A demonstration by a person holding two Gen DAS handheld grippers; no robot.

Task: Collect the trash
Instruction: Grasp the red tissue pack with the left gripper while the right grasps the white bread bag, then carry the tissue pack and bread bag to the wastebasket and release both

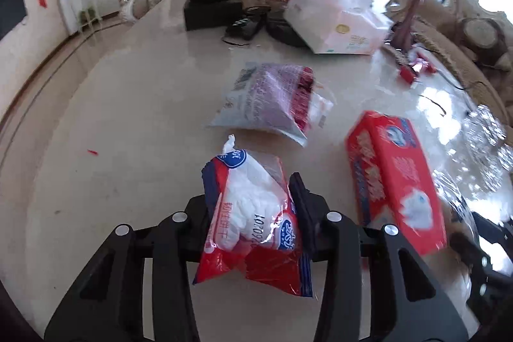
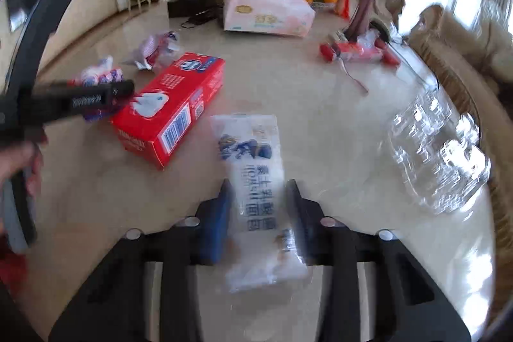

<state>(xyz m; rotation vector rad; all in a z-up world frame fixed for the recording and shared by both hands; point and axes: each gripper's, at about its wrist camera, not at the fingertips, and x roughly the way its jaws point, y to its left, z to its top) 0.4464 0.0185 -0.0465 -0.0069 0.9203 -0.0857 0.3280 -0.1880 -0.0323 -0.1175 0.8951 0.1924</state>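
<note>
A: Marble counter [image 1: 128,117], living room behind. Left gripper [image 1: 253,213] fingers clamp the red-white wrapper [image 1: 253,213].

B: Right?

A: Right gripper [image 2: 258,213] fingers straddle the white bread wrapper [image 2: 253,178], contact unclear. Long axis runs along the fingers. Purple wrapper [image 1: 272,98] lies ahead of left.

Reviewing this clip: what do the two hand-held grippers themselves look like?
Both are matte black, with angular linkage arms joined by round silver pivot caps. The left hand-held gripper has black fingers; the right hand-held gripper shows a blue pad on one finger. No cables visible.
</note>
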